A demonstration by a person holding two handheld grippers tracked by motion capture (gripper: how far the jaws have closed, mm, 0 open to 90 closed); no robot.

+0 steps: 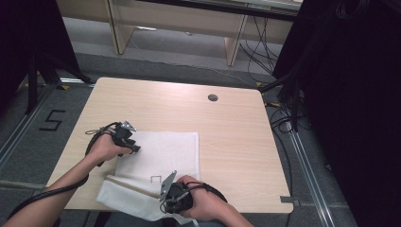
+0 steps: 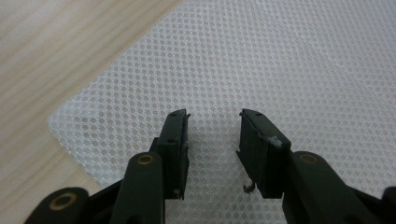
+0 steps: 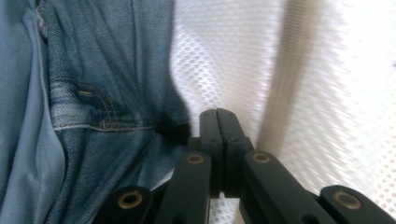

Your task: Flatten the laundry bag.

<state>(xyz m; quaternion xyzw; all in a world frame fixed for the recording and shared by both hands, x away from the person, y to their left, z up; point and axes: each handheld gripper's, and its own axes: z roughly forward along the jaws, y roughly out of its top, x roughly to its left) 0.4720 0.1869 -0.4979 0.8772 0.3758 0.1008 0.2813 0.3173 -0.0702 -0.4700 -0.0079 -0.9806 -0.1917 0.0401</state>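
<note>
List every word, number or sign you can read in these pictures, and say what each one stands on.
"5": a dark numeral marked on the grey floor, left of the wooden table.
Nothing readable appears on the white mesh cloth, on the left gripper or on the right gripper, or on the blue jeans seen in the right gripper view.

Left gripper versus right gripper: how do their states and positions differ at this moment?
The left gripper has its fingers spread apart over the white mesh cloth, holding nothing; the right gripper has its fingers pressed together. The left is above the cloth's flat part on the table; the right is at the near edge, where the cloth hangs over. Both are black and hand-held.
</note>
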